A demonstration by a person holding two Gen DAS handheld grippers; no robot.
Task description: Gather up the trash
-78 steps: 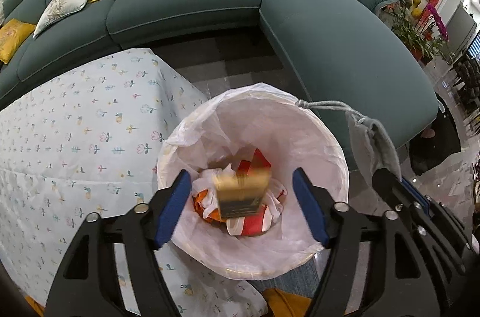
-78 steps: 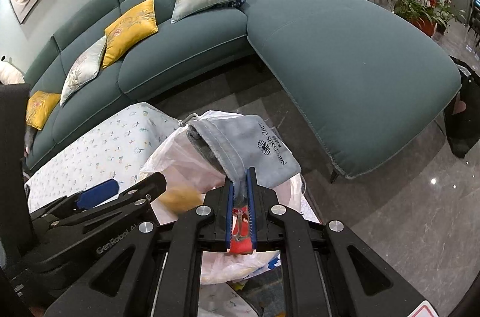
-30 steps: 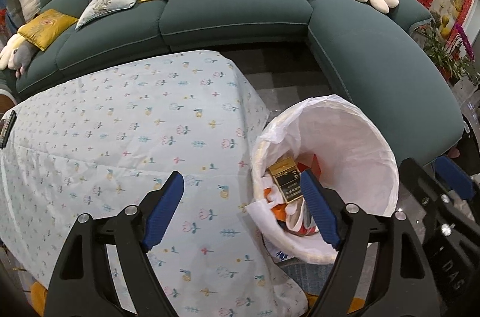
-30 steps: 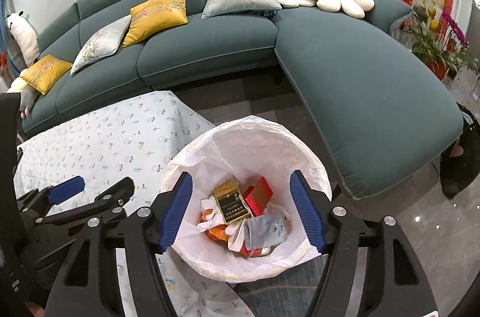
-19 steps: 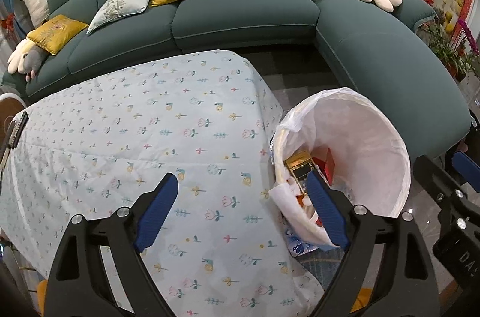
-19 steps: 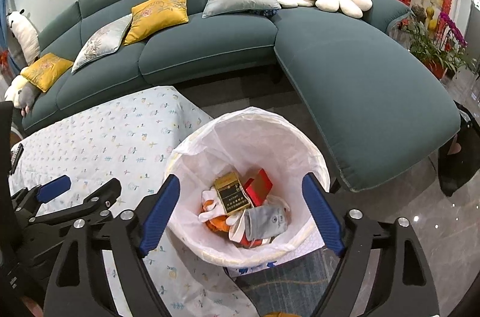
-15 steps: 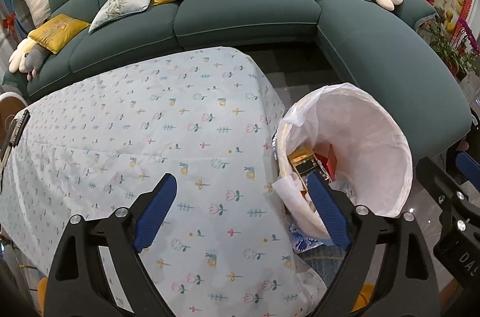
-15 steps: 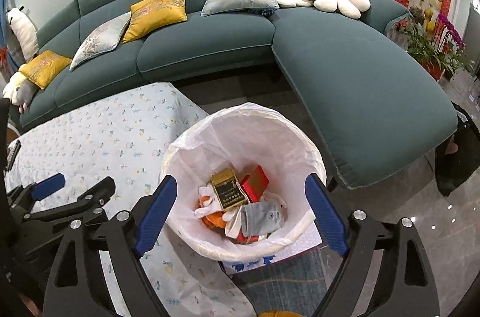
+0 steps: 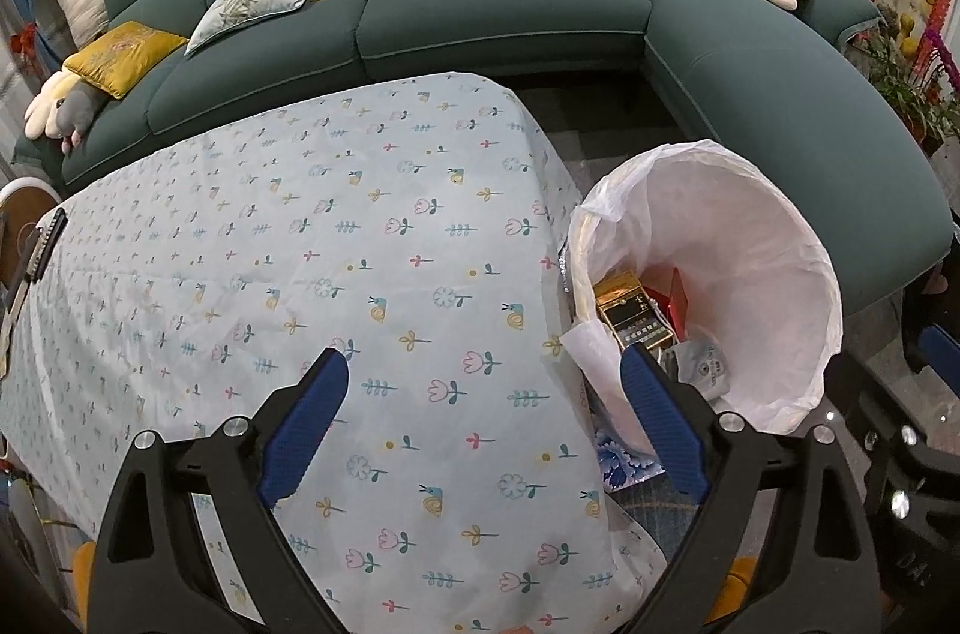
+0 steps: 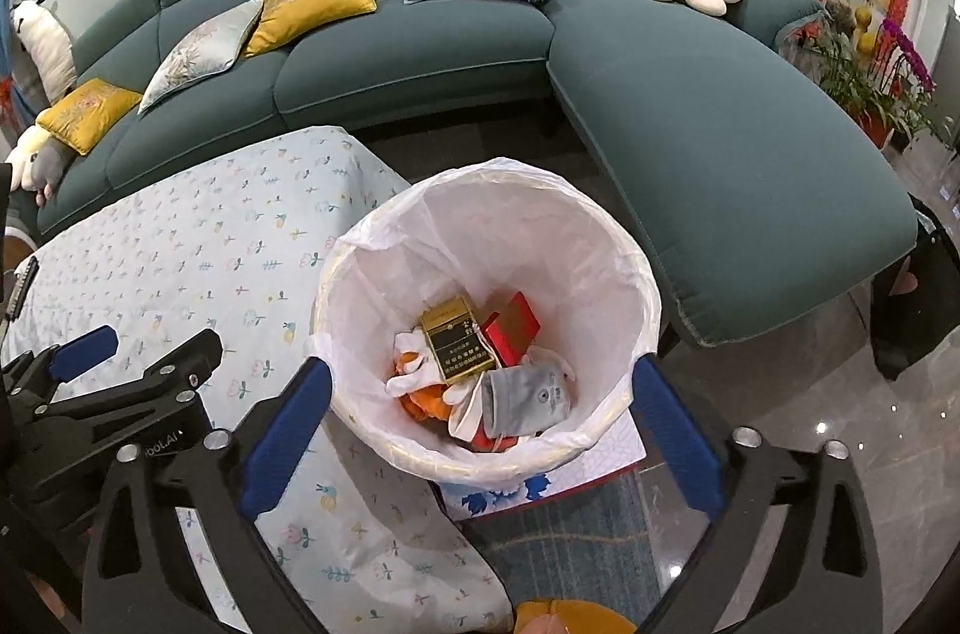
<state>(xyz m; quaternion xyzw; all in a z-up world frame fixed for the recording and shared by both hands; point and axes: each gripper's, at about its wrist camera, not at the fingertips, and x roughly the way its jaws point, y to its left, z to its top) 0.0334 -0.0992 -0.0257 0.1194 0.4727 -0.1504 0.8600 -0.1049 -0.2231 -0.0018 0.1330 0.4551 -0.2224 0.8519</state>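
A round bin with a white liner (image 10: pixel 606 244) stands on the floor by the table's right end; it also shows in the left wrist view (image 9: pixel 798 274). In it lie a gold and black box (image 10: pixel 457 339), a red box (image 10: pixel 515 326), a grey pouch (image 10: pixel 534 397) and white and orange scraps. My right gripper (image 10: pixel 480 418) is open and empty above the bin's near rim. My left gripper (image 9: pixel 483 418) is open and empty above the flowered tablecloth (image 9: pixel 300 262), left of the bin.
A teal corner sofa (image 10: pixel 690 106) with yellow and grey cushions curves behind the table and bin. A dark flat object (image 9: pixel 42 244) lies at the table's far left edge. Potted flowers (image 10: pixel 888 76) stand at the right. A blue-patterned sheet (image 10: pixel 540 490) lies under the bin.
Earlier my right gripper was shut on the grey pouch over the bin; it let go and the pouch now lies inside. Both grippers have drawn back and up, the left one over the table.
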